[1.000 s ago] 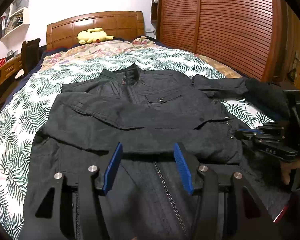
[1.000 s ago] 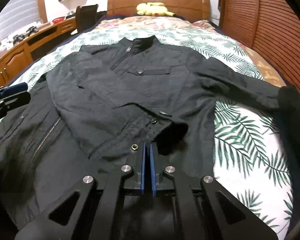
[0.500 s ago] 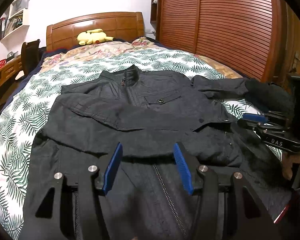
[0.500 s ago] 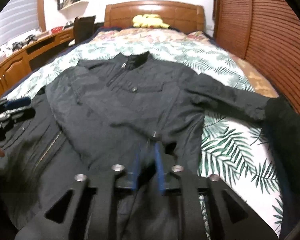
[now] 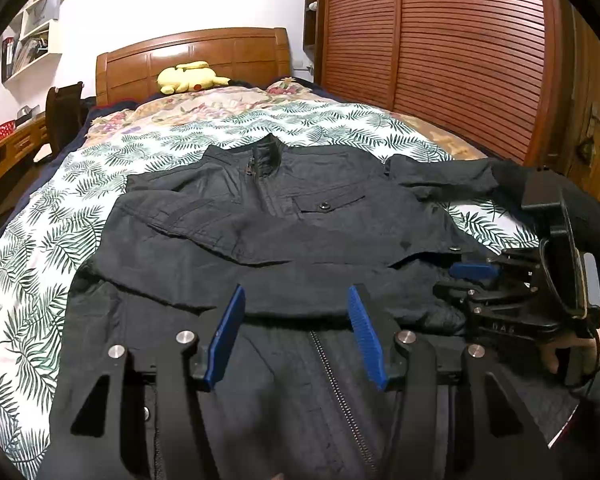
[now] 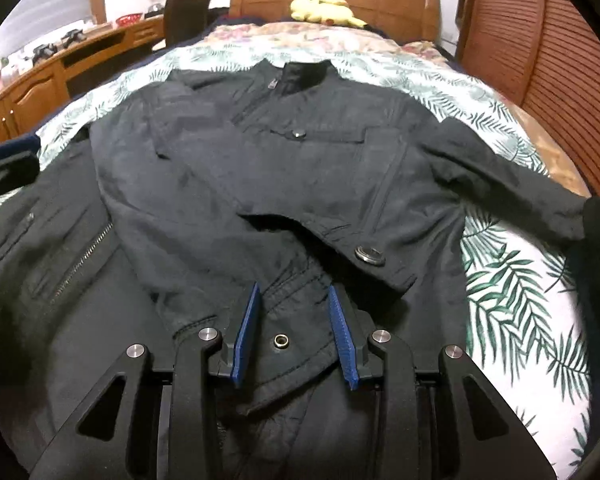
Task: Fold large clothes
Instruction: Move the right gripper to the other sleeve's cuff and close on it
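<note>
A dark grey jacket [image 5: 300,232] lies face up on the bed, collar toward the headboard. Its left sleeve is folded across the chest, with the cuff [image 6: 296,332] near the right side. The other sleeve [image 6: 512,184] stretches out to the right. My left gripper [image 5: 296,312] is open and empty above the jacket's lower front. My right gripper [image 6: 294,308] is open with the folded sleeve's cuff lying between its blue pads [image 6: 342,336]. The right gripper also shows in the left wrist view [image 5: 476,276].
The bed has a palm-leaf cover [image 5: 32,240] and a wooden headboard [image 5: 196,56] with a yellow plush toy [image 5: 188,76]. A slatted wooden wardrobe [image 5: 440,40] stands on the right. A wooden desk [image 6: 40,76] and chair [image 6: 184,12] stand on the left.
My right gripper was shut on the sleeve cuff a second ago and has opened; the cuff now lies loose between its pads. The left gripper has stayed still and open.
</note>
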Demonstrator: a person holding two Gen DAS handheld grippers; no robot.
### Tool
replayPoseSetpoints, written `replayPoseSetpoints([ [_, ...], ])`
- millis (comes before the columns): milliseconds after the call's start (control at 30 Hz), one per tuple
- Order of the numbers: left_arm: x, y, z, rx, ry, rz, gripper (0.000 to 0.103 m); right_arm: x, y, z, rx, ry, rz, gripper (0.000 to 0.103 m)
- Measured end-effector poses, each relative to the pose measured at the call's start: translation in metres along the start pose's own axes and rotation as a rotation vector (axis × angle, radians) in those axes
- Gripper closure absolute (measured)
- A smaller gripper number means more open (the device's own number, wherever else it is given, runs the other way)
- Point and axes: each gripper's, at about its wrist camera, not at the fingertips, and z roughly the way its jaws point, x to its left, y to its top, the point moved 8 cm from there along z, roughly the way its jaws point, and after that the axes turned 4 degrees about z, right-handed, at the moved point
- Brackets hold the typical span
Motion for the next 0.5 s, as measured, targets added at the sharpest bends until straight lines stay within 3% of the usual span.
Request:
replayPoseSetpoints([
  [167,-0.001,0.003,0.0,-0.006,-0.005,-0.011,0.05,-0.003,0.003,-0.012,0.014,0.009,0.017,0.066],
  [300,-0.004,0.007,0.002,-0.013,-0.009,-0.011,0.05,-0.02,0.032,-0.049,-0.057,0.014,0.018,0.066],
  [367,-0.006,0.008,0.004,-0.013,-0.014,-0.012,0.05,-0.035,0.052,-0.064,-0.073,0.018,0.035,0.058],
  [500,-0.007,0.005,0.01,0.001,-0.014,-0.016,0.05,-0.07,0.094,-0.089,-0.117,-0.065,-0.003,0.042],
])
